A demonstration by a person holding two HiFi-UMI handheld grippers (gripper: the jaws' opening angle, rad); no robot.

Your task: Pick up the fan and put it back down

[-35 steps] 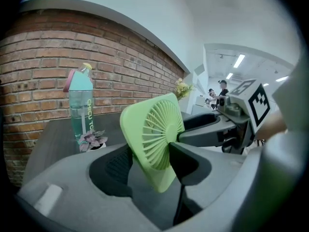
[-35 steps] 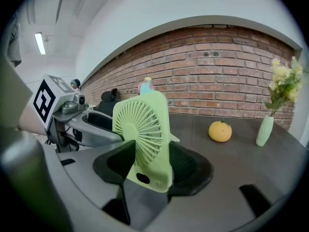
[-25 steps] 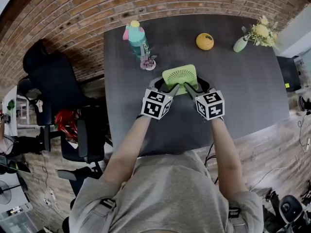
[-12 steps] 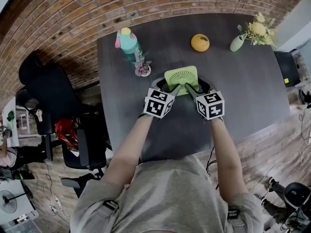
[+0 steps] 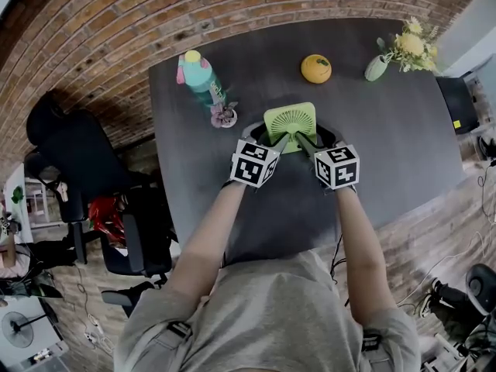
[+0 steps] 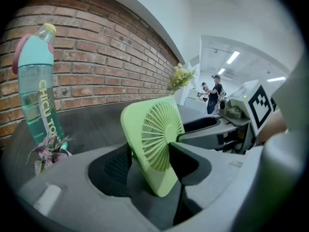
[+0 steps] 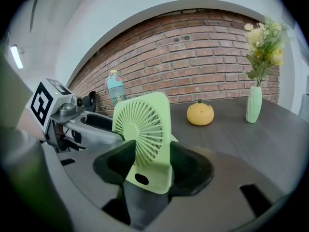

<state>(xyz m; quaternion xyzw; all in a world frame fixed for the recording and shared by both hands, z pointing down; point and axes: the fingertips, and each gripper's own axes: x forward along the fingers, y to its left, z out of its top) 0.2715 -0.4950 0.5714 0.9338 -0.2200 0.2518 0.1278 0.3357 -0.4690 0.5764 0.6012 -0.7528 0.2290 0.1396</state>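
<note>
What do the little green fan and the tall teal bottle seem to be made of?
The fan: probably moulded plastic, matte pale green, judging by its thin, even grille ribs. The bottle: apparently translucent teal plastic with an opaque lid; the body looks slightly see-through.

i had both forearms stretched forward, roughly parallel, with my left gripper [image 5: 271, 141] and right gripper [image 5: 304, 142] angled in toward each other, tips close together. each pair of jaws was clamped on the fan [image 5: 290, 121], pressing its front and back faces.
</note>
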